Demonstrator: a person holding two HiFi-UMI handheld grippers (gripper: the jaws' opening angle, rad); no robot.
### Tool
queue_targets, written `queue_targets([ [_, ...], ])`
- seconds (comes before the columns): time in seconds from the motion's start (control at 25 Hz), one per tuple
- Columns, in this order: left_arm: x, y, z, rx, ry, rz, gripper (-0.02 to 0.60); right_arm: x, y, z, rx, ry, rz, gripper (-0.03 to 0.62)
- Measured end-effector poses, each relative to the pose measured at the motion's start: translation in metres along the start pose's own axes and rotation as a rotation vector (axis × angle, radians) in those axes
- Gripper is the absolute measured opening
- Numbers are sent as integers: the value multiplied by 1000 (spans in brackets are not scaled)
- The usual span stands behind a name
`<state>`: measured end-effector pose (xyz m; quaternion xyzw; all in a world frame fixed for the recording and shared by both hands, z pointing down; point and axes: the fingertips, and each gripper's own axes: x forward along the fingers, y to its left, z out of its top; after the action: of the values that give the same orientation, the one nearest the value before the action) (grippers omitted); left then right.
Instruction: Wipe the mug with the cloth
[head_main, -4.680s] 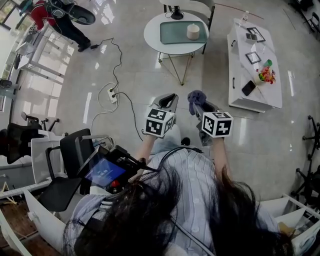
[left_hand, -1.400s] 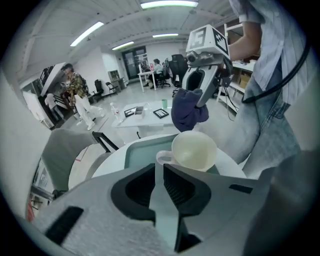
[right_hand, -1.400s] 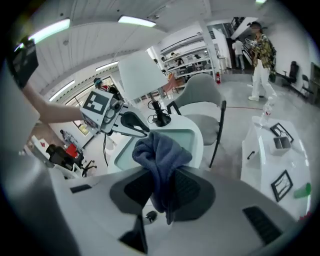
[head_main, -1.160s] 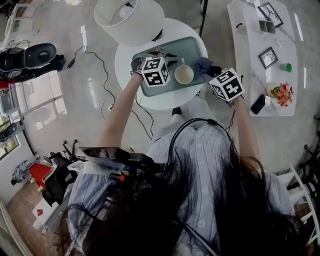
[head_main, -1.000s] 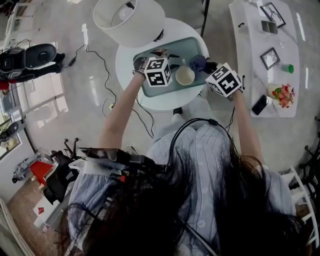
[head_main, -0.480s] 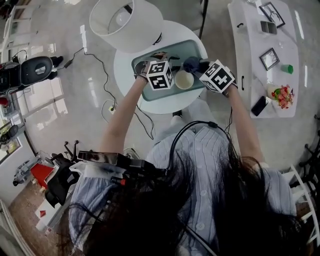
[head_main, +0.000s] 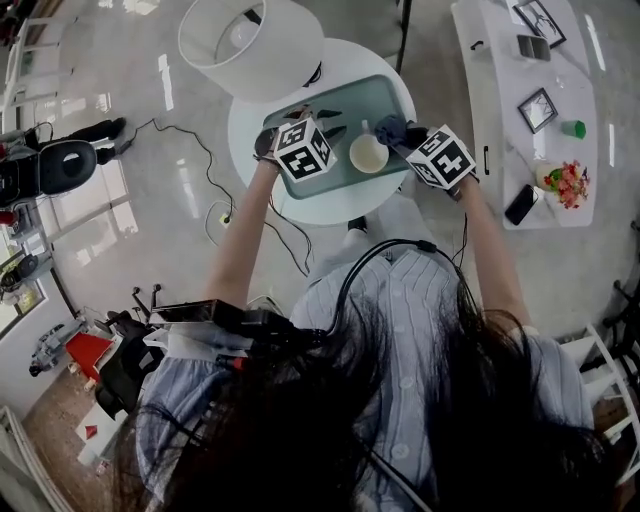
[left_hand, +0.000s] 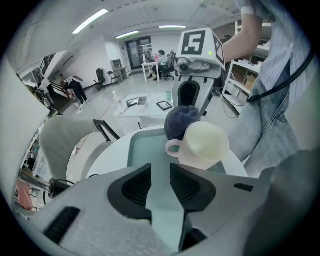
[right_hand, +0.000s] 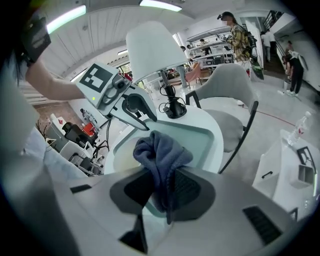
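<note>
A cream mug (head_main: 368, 153) stands on the teal tray (head_main: 385, 100) on the round white table. In the left gripper view the mug (left_hand: 205, 145) is just past my jaws, its handle to the left. My left gripper (head_main: 320, 138) is open with nothing between its fingers (left_hand: 134, 186). From the mug's right, my right gripper (head_main: 405, 140) is shut on a dark blue cloth (right_hand: 161, 159). The cloth (head_main: 389, 130) hangs bunched against the mug's far side (left_hand: 181, 121).
A lamp with a big white shade (head_main: 250, 35) stands at the table's far left edge. A grey chair (right_hand: 225, 85) is behind the table. A long white side table (head_main: 525, 120) with picture frames, a phone and flowers stands at the right. Cables (head_main: 215, 170) lie on the floor.
The person has walked up to the round table. Both grippers have closed in on the mug, the left one from the left, the right one bringing the cloth to its far right side.
</note>
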<state>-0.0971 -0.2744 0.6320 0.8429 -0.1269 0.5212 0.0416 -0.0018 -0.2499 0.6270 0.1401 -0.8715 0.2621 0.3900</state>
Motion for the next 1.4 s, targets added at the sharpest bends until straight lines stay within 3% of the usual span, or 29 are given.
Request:
queue_targets([
  [0.24, -20, -18, 14, -157, -71, -74, 129, -6, 3, -11, 46, -12, -34, 98],
  [0.48, -21, -32, 30, -190, -84, -130, 129, -12, 10, -22, 116, -38, -72, 98],
  [0.6, -19, -36, 41, -136, -73, -148, 129, -16, 15, -29, 144, -46, -87, 98],
  [0.88, 2, -43, 55, 113, 47, -210, 129, -19, 30, -42, 223, -72, -103, 98],
  [1.12, 22, -49, 57, 254, 117, -225, 129, -17, 47, -49, 293, -96, -111, 98],
  [1.28, 33, -48, 51, 311, 163, -202, 127, -16, 50, -49, 322, -109, -113, 98],
  [1.4, 36, -44, 49, 286, 169, -165, 94, -15, 51, -50, 320, -107, -117, 98],
])
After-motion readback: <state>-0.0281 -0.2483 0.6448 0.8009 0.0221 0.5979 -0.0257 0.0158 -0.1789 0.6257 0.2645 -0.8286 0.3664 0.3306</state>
